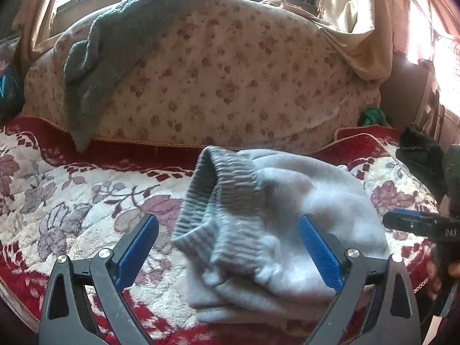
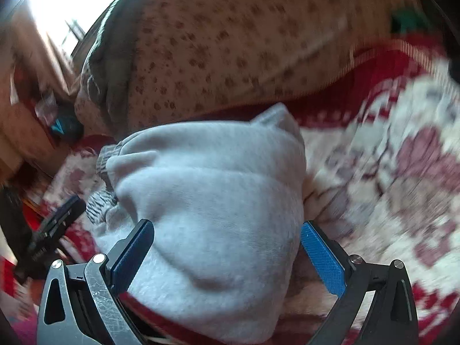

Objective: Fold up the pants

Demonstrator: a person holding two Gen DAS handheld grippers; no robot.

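The pale grey pants (image 1: 276,224) lie bunched in a folded bundle on the red and white floral blanket (image 1: 86,201), ribbed waistband (image 1: 207,195) up and to the left. My left gripper (image 1: 228,230) is open, its blue pads either side of the bundle's near part. The right gripper (image 1: 417,227) shows at the right edge of the left wrist view. In the right wrist view the pants (image 2: 207,189) fill the middle, and my right gripper (image 2: 227,238) is open around their near end. The left gripper (image 2: 54,221) shows at the left there.
A floral cushion (image 1: 230,74) with a grey knitted cloth (image 1: 115,49) draped over it stands behind the pants. A dark object (image 1: 419,152) and something green (image 1: 373,116) lie at the right. Curtains and bright windows are behind. The right wrist view is motion-blurred.
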